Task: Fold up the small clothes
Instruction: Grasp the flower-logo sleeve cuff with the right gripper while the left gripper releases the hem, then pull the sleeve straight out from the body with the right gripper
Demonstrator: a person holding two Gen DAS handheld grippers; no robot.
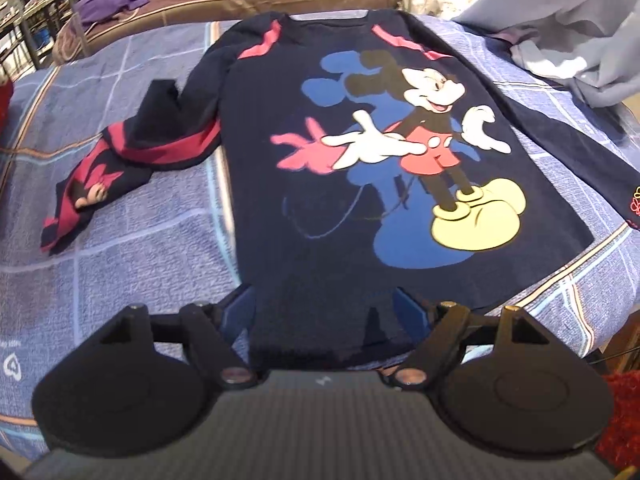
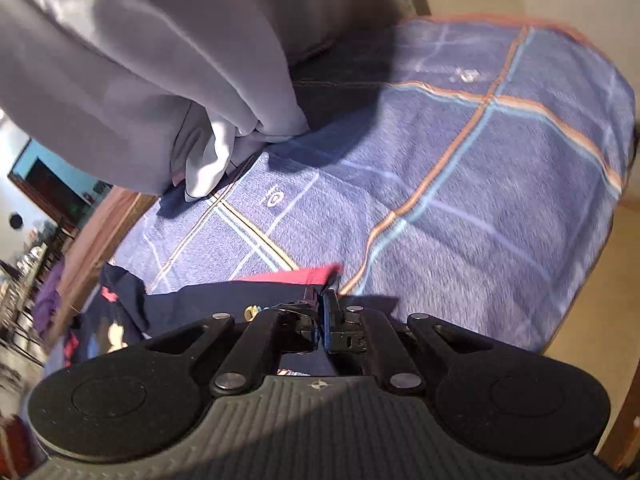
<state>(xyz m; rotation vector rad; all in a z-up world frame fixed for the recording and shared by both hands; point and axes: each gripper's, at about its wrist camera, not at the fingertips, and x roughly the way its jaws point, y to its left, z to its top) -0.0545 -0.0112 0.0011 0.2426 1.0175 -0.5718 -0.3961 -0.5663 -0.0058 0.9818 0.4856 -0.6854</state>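
Observation:
A navy long-sleeved shirt [image 1: 320, 200] with a cartoon mouse print lies flat, front up, on a blue checked blanket [image 1: 120, 220]. One sleeve [image 1: 132, 148] with red stripes lies crumpled at its left. The other sleeve [image 1: 560, 140] stretches out to the right edge of the left wrist view. My left gripper [image 1: 324, 306] is open at the shirt's hem, its blue pads [image 1: 240, 312] wide apart with the hem cloth lying between them. My right gripper [image 2: 323, 300] is shut on the end of the navy sleeve [image 2: 224, 300], beside its red cuff [image 2: 296, 274].
A heap of grey cloth [image 1: 560, 32] lies at the blanket's back right corner and hangs large in the right wrist view [image 2: 140, 60]. A purple garment [image 1: 112, 0] rests on a brown surface behind. Past the blanket's edge [image 2: 616, 184] is bare floor.

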